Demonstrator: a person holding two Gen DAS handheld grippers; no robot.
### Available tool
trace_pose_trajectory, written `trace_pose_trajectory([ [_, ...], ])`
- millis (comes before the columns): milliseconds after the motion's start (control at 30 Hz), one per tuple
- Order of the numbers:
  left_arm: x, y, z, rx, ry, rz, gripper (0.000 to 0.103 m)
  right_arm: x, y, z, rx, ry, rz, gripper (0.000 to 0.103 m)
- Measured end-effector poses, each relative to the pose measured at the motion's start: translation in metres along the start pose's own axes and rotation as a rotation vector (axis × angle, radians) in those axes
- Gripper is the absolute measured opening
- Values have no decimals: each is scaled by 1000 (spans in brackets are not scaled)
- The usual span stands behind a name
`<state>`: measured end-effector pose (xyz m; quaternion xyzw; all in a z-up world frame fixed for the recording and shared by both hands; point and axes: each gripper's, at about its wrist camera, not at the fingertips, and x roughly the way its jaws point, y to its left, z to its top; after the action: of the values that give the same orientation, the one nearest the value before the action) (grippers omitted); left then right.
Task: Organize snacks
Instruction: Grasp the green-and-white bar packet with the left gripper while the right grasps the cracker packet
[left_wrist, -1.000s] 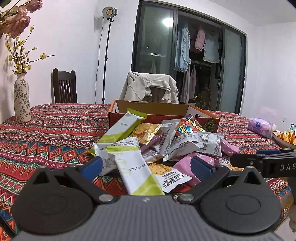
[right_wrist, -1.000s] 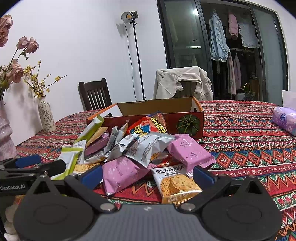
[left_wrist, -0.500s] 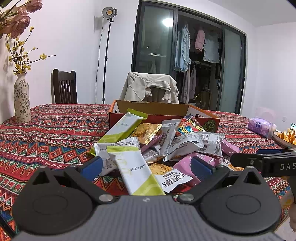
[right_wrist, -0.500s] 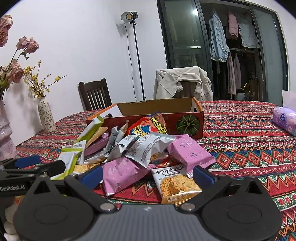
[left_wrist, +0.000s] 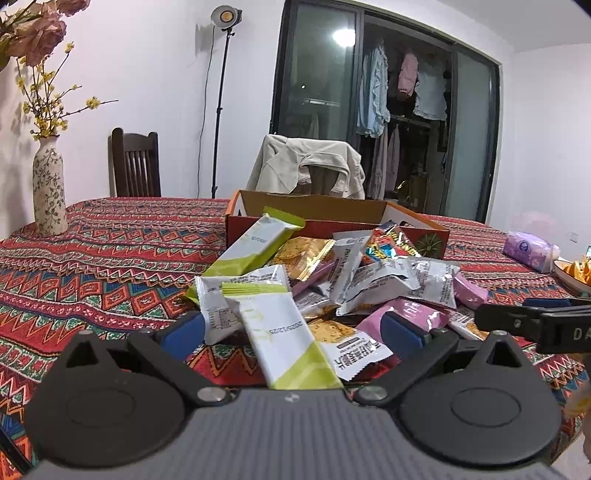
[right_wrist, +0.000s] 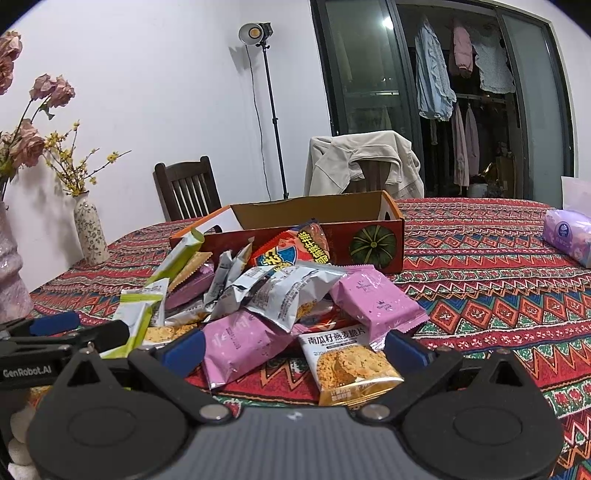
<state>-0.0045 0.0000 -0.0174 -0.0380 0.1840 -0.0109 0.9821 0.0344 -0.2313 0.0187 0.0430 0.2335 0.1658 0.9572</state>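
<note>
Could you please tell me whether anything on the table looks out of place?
Yes: the snack packets lie in a jumbled, overlapping heap on the patterned tablecloth, in front of the open cardboard box instead of inside it.

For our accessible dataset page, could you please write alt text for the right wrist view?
A pile of snack packets lies on a patterned tablecloth in front of an open cardboard box, with the open right gripper low before it. The left gripper shows at the left edge; vases with flowers and chairs stand behind.
</note>
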Motion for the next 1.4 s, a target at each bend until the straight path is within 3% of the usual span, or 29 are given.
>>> trace_pose_trajectory([
  [333, 23, 1, 10, -9, 62, 119, 99, 3, -4, -3, 14, 12, 6, 103],
  [467, 35, 2, 9, -23, 137, 131, 73, 4, -6, -4, 23, 16, 4, 103],
  [533, 38, 3, 7, -43, 159, 131, 72, 5, -7, -4, 25, 19, 5, 103],
  [667, 35, 0, 6, -40, 158, 102, 49, 5, -6, -5, 25, 20, 7, 103],
  [800, 30, 1, 5, -51, 152, 88, 41, 5, -6, -5, 24, 20, 7, 103],
  [1267, 0, -1, 22, -37, 9, 38, 40, 17, -11, -2, -1, 63, -73, 103],
  [1333, -2, -2, 24, -35, -4, 33, 40, 24, -16, 2, -2, 95, -67, 100],
  [1400, -4, -2, 26, -36, -13, 29, 40, 33, -17, 4, -19, 139, -74, 90],
])
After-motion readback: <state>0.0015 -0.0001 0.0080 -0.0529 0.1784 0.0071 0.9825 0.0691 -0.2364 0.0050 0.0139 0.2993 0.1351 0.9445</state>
